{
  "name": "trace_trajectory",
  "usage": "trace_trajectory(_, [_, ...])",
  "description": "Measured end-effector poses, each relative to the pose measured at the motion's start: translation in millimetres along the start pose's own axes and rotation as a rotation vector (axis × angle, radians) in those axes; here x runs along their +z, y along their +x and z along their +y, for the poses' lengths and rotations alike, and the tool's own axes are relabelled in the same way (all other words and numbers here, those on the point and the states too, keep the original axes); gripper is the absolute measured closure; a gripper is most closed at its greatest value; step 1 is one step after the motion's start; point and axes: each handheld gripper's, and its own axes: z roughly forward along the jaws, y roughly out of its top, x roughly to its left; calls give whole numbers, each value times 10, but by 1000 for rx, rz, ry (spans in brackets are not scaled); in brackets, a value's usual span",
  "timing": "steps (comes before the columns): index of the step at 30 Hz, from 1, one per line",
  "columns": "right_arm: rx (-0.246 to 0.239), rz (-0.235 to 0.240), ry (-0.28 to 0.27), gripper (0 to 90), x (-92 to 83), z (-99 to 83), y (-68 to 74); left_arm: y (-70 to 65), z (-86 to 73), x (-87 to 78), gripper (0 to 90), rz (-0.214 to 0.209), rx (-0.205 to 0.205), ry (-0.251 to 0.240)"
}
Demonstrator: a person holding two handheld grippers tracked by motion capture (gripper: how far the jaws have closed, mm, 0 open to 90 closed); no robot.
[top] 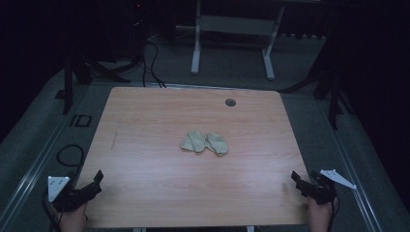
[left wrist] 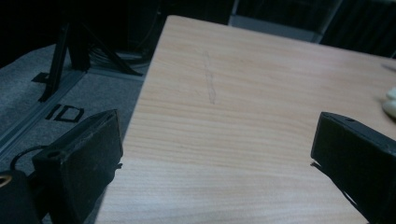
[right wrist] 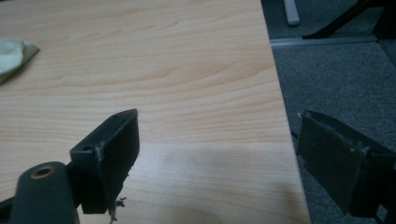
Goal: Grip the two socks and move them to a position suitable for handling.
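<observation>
The left tongs (top: 96,181) rest at the near left corner of the surface (top: 154,193), and the right tongs (top: 297,181) rest at the near right corner. Both are released: in the left gripper view the left tongs (left wrist: 215,154) stand wide with only bare wood between the jaws, and in the right gripper view the right tongs (right wrist: 217,154) stand wide across the edge of the surface (right wrist: 187,70), one jaw over the wood and one over the carpet (right wrist: 336,84). I judge this is a waiting position, with the hands low at the edge and both tongs pointing inward, ready to reach.

Ahead of both tongs, about midway between them and well apart from each, lies the pair of pale socks (top: 204,142). They lie flat and side by side, touching each other, near the middle of the surface. This place seems chosen so that each of the tongs can come to them equally.

Farther beyond the socks there is a small dark cable hole (top: 230,102) near the far edge. Behind the surface the room is dark, with grey carpet (top: 232,67), black cables (top: 152,63), and the white legs of another table (top: 196,48).
</observation>
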Motion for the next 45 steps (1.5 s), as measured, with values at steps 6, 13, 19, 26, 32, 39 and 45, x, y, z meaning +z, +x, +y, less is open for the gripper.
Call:
trace_trajectory(6, [-50,-9,9,135,39,22,32,-48,-12,36,22,-19,19,-2])
trace_trajectory(13, [-90,-4,-8,131,74,109,79,-159,1,35,22,-65,39,-6])
trace_trajectory(19, [-102,63,61,133,193,218,162,-303,-11,73,23,-159,72,18])
trace_trajectory(26, [-157,106,125,133,333,262,342,-383,-28,102,23,-209,35,67])
trace_trajectory(32, [-201,157,165,132,426,313,526,-427,-33,101,23,-174,65,70])
trace_trajectory(39, [-268,203,175,124,520,455,806,-437,-32,107,22,-161,63,73])
trace_trajectory(45, [-322,222,199,122,654,570,1089,-454,-42,130,23,-177,63,96])
